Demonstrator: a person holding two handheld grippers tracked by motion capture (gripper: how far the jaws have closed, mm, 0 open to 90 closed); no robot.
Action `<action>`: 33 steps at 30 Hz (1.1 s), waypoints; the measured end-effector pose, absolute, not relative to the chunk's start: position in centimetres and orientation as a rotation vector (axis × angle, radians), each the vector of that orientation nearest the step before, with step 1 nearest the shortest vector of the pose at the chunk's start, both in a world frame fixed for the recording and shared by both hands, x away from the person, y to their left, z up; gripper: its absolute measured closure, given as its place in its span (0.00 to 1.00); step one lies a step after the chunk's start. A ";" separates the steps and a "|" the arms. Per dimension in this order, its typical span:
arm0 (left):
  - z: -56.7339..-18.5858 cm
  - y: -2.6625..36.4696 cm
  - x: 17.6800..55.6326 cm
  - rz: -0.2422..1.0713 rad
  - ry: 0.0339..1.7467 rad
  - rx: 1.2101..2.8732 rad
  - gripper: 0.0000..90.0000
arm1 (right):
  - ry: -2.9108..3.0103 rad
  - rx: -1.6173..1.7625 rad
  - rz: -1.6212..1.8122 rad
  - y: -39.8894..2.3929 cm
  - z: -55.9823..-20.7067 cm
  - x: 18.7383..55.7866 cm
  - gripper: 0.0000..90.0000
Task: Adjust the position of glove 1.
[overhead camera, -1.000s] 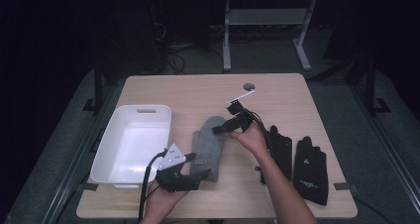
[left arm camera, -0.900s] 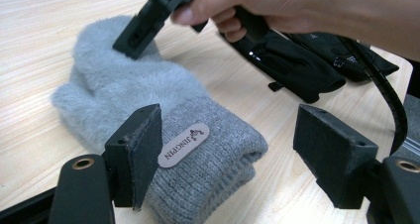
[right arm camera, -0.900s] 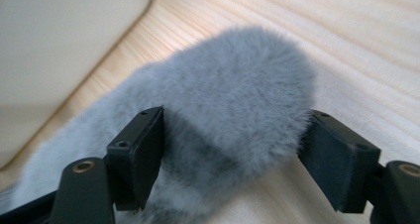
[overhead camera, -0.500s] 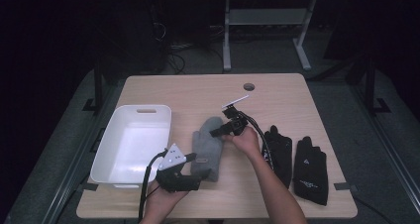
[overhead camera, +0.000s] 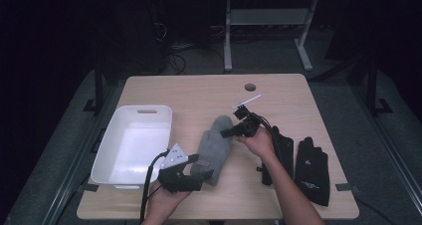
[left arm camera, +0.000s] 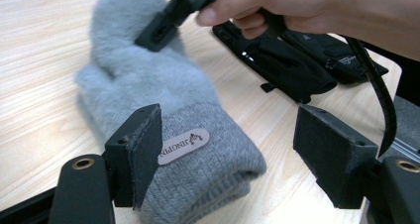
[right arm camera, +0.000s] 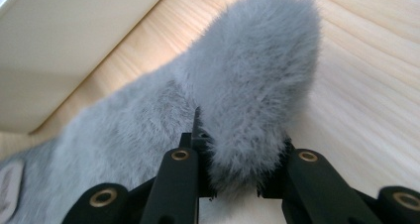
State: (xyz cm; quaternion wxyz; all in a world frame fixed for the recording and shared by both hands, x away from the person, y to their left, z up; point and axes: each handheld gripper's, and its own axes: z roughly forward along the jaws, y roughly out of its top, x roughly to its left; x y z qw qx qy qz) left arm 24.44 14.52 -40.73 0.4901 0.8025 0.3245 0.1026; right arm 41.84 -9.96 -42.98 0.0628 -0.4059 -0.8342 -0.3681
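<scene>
Wooden counter (overhead camera: 199, 93), dark room. Grey mitten (overhead camera: 215, 143) lies mid-counter, white bin (overhead camera: 149, 113) at 9 o'clock. Right tool (right arm camera: 236, 182) has just been closing, pinching its thumb; left tool (left arm camera: 228, 154) gapes around the cuff. Clamp cuff before lifting.

Right gripper (right arm camera: 236, 174) pads buried in fur of the grey mitten (right arm camera: 257, 75), contact faces hidden. Mitten's cuff cut off by the left edge in the right gripper view; its far end blurred in the left gripper view. White bin (right arm camera: 74, 30) cropped, black gloves (overhead camera: 311, 168) print too small to read.
</scene>
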 end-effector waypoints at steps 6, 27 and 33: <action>-40.5 13.7 24.7 0.225 0.795 1.945 0.30 | -2.540 -1.226 -1.116 -12.7 -42.4 40.5 0.84; -41.7 12.2 29.1 0.051 1.081 2.001 0.30 | -2.568 -1.287 -1.101 -15.9 -43.8 39.2 0.84; -43.5 12.3 30.0 -0.094 1.151 2.010 0.29 | -2.559 -1.298 -1.111 -16.2 -44.2 38.9 0.84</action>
